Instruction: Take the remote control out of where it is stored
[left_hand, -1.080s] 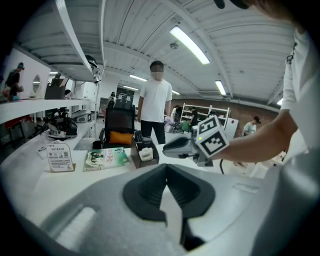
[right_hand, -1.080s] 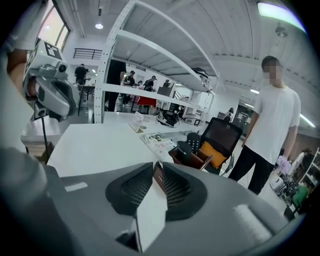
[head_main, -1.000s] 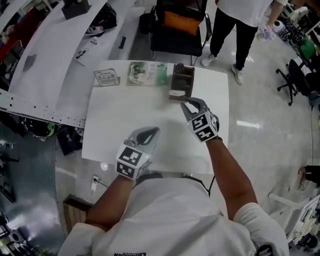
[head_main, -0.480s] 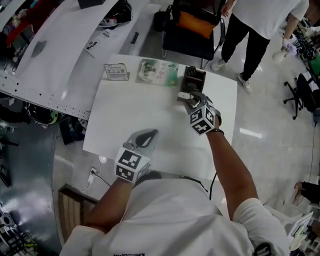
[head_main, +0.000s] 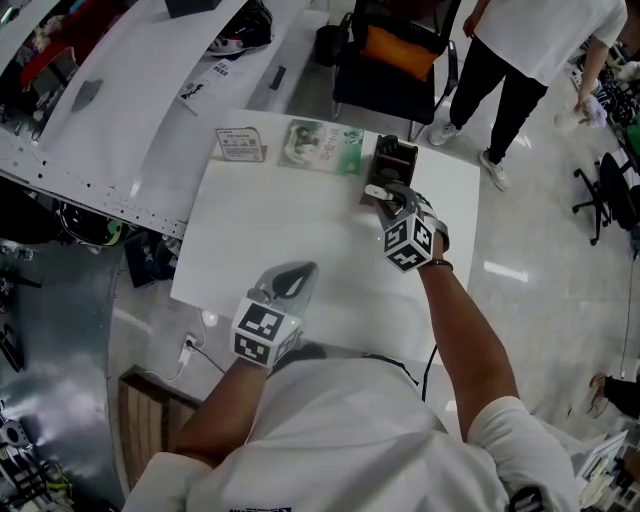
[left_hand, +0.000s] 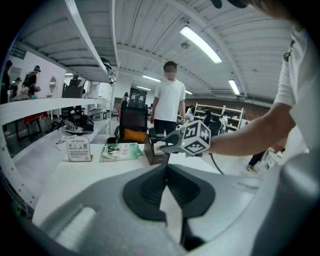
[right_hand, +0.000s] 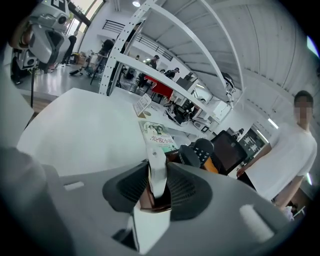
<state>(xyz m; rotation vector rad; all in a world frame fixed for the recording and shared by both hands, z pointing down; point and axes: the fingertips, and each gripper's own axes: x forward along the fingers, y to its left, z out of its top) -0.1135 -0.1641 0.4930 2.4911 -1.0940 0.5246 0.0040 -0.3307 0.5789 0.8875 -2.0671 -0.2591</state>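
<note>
A dark brown holder (head_main: 396, 157) stands at the far right of the white table (head_main: 290, 240). Two black remotes (right_hand: 203, 150) stick up out of it. A white remote control (head_main: 375, 191) stands at its near side. My right gripper (head_main: 384, 197) reaches to the holder. Its jaws are closing, with the white remote control (right_hand: 155, 167) between them and both pads touching it. My left gripper (head_main: 296, 271) rests shut and empty over the table's near edge. From the left gripper (left_hand: 166, 172) view, the right gripper's marker cube (left_hand: 195, 138) hangs by the holder (left_hand: 152, 155).
A green booklet (head_main: 321, 146) and a small sign card (head_main: 240, 144) lie along the table's far edge, left of the holder. Behind the table are a black chair with an orange cushion (head_main: 402, 50) and a standing person (head_main: 520, 60). A long white bench (head_main: 120, 110) runs at the left.
My right gripper has moved forward from just short of the holder to the white remote at its near side. The left gripper has stayed at the near edge.
</note>
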